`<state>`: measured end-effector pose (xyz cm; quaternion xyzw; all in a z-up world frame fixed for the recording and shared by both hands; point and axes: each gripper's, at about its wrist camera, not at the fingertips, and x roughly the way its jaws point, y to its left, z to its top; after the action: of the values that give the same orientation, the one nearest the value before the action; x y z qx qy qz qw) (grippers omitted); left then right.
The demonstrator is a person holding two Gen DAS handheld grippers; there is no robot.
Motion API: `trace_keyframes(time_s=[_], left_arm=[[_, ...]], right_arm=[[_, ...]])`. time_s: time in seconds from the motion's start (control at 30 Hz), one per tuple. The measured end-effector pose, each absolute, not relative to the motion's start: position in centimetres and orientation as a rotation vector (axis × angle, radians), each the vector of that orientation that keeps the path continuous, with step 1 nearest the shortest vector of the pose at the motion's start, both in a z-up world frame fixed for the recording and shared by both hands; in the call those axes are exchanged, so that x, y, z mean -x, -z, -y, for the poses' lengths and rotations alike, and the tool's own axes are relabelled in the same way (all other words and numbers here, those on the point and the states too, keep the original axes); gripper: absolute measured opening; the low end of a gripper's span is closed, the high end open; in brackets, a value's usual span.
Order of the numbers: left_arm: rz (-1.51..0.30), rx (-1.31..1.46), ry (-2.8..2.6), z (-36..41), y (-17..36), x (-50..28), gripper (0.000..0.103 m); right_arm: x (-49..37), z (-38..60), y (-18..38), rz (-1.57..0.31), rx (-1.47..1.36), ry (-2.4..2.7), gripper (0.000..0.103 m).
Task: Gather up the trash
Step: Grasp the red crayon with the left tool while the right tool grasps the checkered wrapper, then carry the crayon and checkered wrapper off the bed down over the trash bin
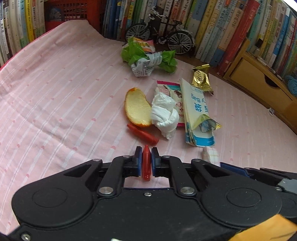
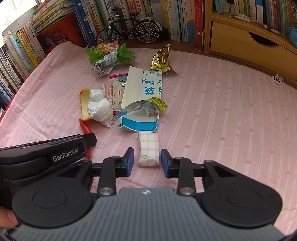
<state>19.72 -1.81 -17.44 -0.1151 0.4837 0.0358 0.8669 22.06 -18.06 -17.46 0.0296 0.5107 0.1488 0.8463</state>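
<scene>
My left gripper [image 1: 146, 150] is shut on a short red stick [image 1: 146, 164] held upright between its blue pads, just above the pink striped cloth [image 1: 65, 92]. A second red stick [image 1: 143, 134] lies ahead of it beside an orange peel [image 1: 137, 107] and a wad of white tissue [image 1: 164, 113]. My right gripper [image 2: 147, 158] is open, with a pink plaid tissue packet [image 2: 148, 151] lying between its pads and a thin gap on each side. Beyond the packet lies a white and blue paper bag [image 2: 143, 96] with a crumpled wrapper [image 2: 148, 106] in its mouth.
A gold wrapper [image 2: 161, 59], a pink printed wrapper [image 2: 113, 90] and a green wrapper with newspaper [image 2: 109, 57] lie farther back. A model bicycle [image 2: 128, 30] and rows of books [image 2: 167, 16] line the rear. A wooden drawer unit [image 2: 241, 44] stands at right, a red crate [image 2: 59, 35] at left.
</scene>
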Motion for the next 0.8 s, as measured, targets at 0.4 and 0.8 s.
trace_keyframes(time_s=[0.4,0.8], left_arm=[[-1.005,0.217,-0.026,2.0,15.9,-17.7,0.009],[-0.971,0.208,0.007,1.1,13.3,-14.7,0.009]], right_arm=[[-20.6,18.2,16.3,-1.064,-0.089,-0.326,0.03],[-17.4,18.2,13.8,-1.033,-0.098,-0.29,0.03]])
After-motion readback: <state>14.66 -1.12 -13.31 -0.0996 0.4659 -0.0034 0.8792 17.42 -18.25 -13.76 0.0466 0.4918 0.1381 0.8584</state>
